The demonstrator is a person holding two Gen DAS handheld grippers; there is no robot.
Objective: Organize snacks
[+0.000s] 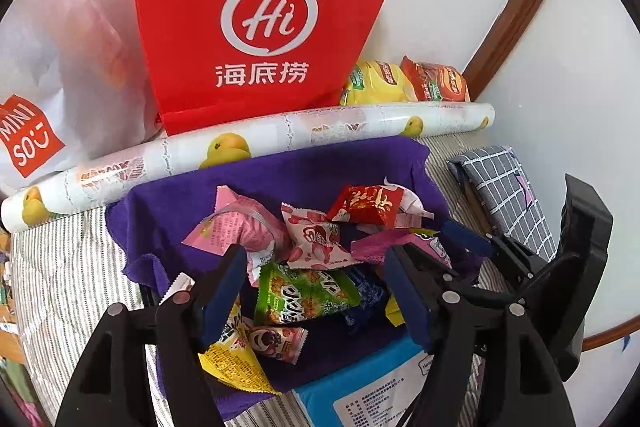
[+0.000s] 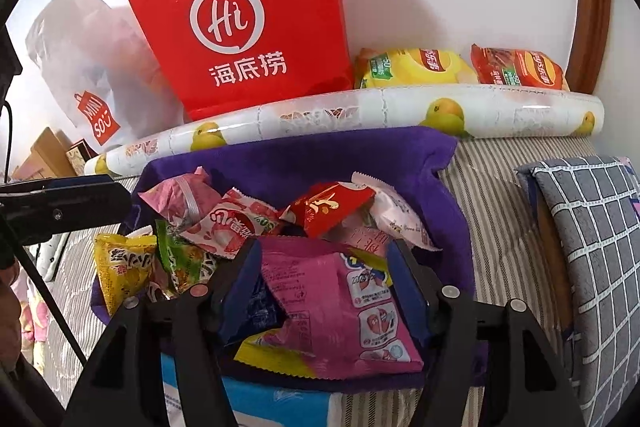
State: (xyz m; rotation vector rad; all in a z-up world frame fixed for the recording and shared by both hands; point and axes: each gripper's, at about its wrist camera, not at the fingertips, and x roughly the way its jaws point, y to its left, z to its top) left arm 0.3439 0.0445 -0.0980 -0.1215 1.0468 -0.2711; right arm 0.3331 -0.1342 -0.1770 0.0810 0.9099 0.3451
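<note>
Snack packets lie heaped on a purple cloth (image 1: 280,179) spread over striped bedding. Left gripper (image 1: 316,291) hangs over the green packet (image 1: 304,293), jaws apart and touching nothing. Right gripper (image 2: 324,287) has the pink packet (image 2: 332,307) between its parted jaws; whether the pads press it I cannot tell.

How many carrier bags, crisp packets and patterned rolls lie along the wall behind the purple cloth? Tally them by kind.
Carrier bags: 2, the red bag and the white bag
Crisp packets: 2, the yellow crisp packet and the red crisp packet
Rolls: 1, the patterned roll
Total: 5
</note>
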